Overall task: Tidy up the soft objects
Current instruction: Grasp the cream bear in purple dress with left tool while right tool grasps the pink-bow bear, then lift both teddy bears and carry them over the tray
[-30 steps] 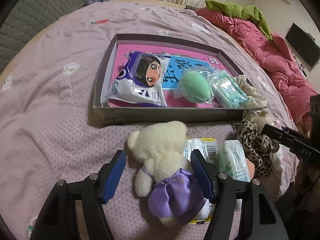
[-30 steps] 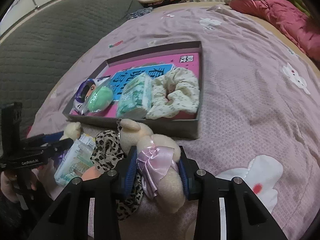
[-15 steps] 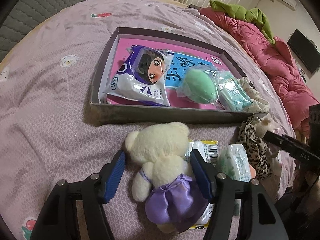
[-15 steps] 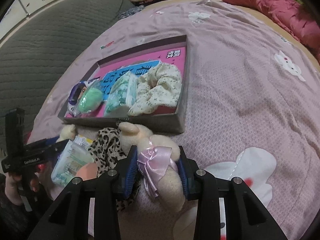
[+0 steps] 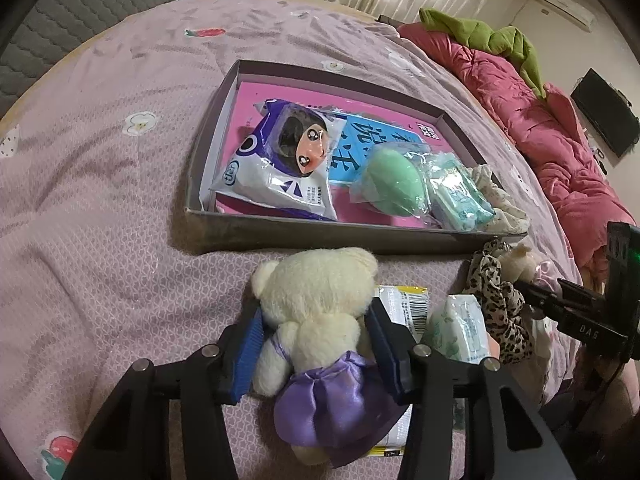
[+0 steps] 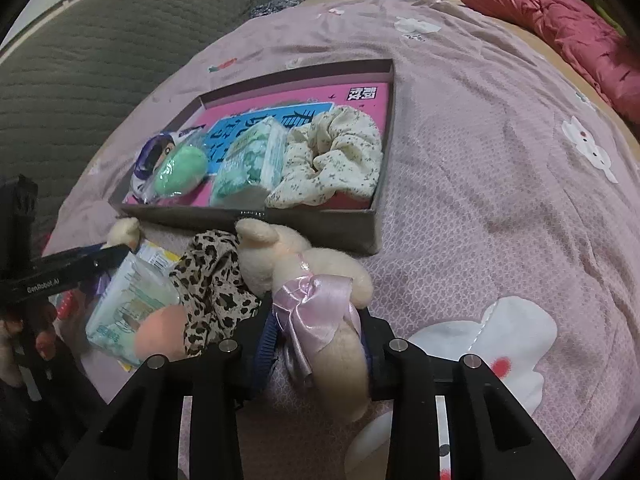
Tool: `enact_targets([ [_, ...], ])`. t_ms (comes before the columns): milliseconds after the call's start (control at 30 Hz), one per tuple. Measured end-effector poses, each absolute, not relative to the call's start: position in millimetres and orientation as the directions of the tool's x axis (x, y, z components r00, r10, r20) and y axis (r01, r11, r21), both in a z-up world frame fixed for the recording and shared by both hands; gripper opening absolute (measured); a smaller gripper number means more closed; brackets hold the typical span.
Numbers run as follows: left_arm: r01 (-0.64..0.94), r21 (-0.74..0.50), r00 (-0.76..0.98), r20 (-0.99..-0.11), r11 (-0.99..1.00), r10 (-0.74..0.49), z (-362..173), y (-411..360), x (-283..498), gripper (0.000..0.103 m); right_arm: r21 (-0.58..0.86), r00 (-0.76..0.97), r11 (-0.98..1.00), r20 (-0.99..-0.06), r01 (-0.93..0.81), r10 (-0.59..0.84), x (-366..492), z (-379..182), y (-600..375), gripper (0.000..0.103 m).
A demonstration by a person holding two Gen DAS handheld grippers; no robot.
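Cream bear (image 5: 316, 304): lies on the bed (image 5: 100, 200) just before the tray (image 5: 320, 236), between the blue pads of the left tool (image 5: 314, 350), whose jaws are closing on its torso.
Pink-bow bear (image 6: 316, 300): also on the bed beside the tray's near wall; the right tool (image 6: 316, 340) is clenched on its waist, jaws closing further.
Handling: both likely light, plush and squashy; the satin skirts look slippery, so the stuffed torso is the better hold.
Left view only: doll packet (image 5: 280, 164) in the tray.
Right view only: floral scrunchie (image 6: 336, 156) shown whole, and a hand (image 6: 24, 320) holding the left tool.
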State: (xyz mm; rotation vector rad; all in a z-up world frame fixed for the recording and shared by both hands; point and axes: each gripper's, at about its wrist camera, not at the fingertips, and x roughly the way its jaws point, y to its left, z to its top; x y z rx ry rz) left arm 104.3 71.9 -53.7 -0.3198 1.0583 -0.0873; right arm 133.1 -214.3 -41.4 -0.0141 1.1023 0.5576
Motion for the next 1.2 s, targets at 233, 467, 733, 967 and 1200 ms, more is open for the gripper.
enact_targets([
  [233,-0.041,-0.290,0.557,-0.801,0.956,-0.219,-37,69,98,0.050,0.294,0.338,0.854,-0.824,-0.430,0.455,132,-32,-220,0.033],
  [467,-0.018,-0.294,0.592,-0.773,0.956,-0.226,-27,68,96,0.050,0.350,0.390,0.831,-0.758,-0.432,0.522,129,-11,-228,0.031],
  [733,0.003,-0.281,0.622,-0.751,0.960,-0.222,-21,65,95,0.050,0.386,0.405,0.799,-0.709,-0.462,0.577,129,1,-221,0.031],
  [967,0.000,-0.287,0.635,-0.740,0.958,-0.222,-19,68,94,0.050,0.393,0.397,0.772,-0.688,-0.499,0.607,125,5,-213,0.030],
  [1200,-0.005,-0.291,0.649,-0.728,0.957,-0.218,-15,70,93,0.050,0.458,0.404,0.736,-0.629,-0.498,0.664,127,12,-214,0.030],
])
